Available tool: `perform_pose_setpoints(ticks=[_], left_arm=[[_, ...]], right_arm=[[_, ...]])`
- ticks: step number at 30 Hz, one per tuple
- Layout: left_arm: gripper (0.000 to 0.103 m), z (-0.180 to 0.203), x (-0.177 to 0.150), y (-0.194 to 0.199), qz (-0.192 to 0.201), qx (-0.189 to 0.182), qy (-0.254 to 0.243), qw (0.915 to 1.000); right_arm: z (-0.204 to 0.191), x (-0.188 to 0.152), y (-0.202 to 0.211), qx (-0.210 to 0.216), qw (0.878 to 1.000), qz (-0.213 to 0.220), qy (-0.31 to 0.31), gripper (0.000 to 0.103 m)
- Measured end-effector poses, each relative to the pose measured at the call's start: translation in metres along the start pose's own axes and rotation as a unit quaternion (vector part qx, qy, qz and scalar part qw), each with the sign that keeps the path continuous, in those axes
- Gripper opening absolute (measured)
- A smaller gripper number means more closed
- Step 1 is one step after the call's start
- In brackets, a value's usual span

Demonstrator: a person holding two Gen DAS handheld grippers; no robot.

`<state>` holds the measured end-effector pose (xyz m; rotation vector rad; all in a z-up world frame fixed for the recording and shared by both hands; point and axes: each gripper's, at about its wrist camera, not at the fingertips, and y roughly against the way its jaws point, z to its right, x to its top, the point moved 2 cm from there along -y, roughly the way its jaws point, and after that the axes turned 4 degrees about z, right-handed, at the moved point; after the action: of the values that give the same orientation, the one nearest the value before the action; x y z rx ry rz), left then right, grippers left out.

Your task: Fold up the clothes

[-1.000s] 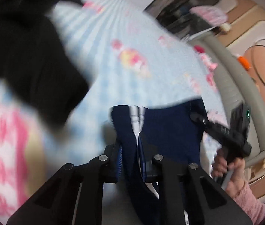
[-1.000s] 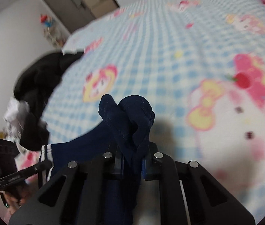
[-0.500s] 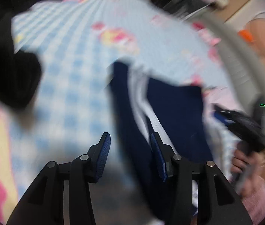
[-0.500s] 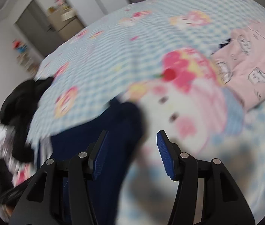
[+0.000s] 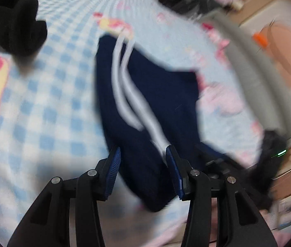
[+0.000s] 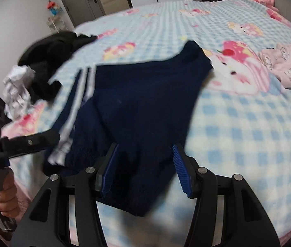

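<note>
both tools (image 6: 144, 167) released navy shorts (image 6: 137, 111), now lying beneath.

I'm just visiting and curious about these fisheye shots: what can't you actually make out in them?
- Navy garment: its near edge is hidden behind the right gripper in the right wrist view, so its full shape is unclear.
- Same garment, left wrist view: motion blur smears its white stripes.
- Black clothes: bunched, so what they are is unclear.
- Pink garment: cut off by the right edge of the view.
</note>
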<state>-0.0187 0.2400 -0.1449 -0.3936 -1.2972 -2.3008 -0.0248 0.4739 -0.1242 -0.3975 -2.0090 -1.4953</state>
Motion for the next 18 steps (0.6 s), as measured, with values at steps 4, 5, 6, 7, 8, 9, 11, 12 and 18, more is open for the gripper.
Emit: perform_pose_setpoints(ticks=[4, 5, 6, 7, 8, 9, 11, 12, 18], left_arm=[[0.047, -0.007, -0.004, 0.011, 0.001, 0.018, -0.003, 0.9998], [0.047, -0.010, -0.004, 0.015, 0.005, 0.015, 0.004, 0.9999], [0.047, -0.014, -0.005, 0.019, 0.010, 0.013, 0.011, 0.9998], [0.046, -0.015, -0.005, 0.020, 0.015, 0.004, 0.019, 0.9997], [0.046, -0.012, -0.005, 0.020, 0.019, -0.012, 0.028, 0.9994], [0.046, -0.010, -0.006, 0.020, 0.023, -0.029, 0.036, 0.9987], [0.048, -0.009, -0.005, 0.016, 0.021, -0.074, 0.059, 0.9953], [0.053, -0.009, -0.005, 0.014, 0.019, -0.098, 0.071, 0.9925], [0.054, -0.012, -0.011, -0.004, -0.007, -0.110, 0.094, 0.9895]], right_arm=[[0.017, -0.010, 0.004, -0.003, 1.000, -0.002, -0.017, 0.054], [0.020, -0.012, 0.006, -0.003, 1.000, 0.001, -0.021, 0.054], [0.022, -0.012, 0.010, -0.007, 1.000, 0.008, -0.022, 0.054], [0.023, -0.011, 0.014, -0.011, 1.000, 0.014, -0.022, 0.054], [0.024, -0.011, 0.018, -0.011, 0.999, 0.021, -0.025, 0.054], [0.027, -0.011, 0.021, 0.000, 0.999, 0.026, -0.035, 0.055], [0.030, -0.012, 0.020, 0.034, 0.998, 0.019, -0.057, 0.056], [0.030, -0.014, 0.017, 0.048, 0.997, 0.014, -0.064, 0.056], [0.027, -0.026, 0.014, 0.112, 0.990, 0.003, -0.089, 0.058]])
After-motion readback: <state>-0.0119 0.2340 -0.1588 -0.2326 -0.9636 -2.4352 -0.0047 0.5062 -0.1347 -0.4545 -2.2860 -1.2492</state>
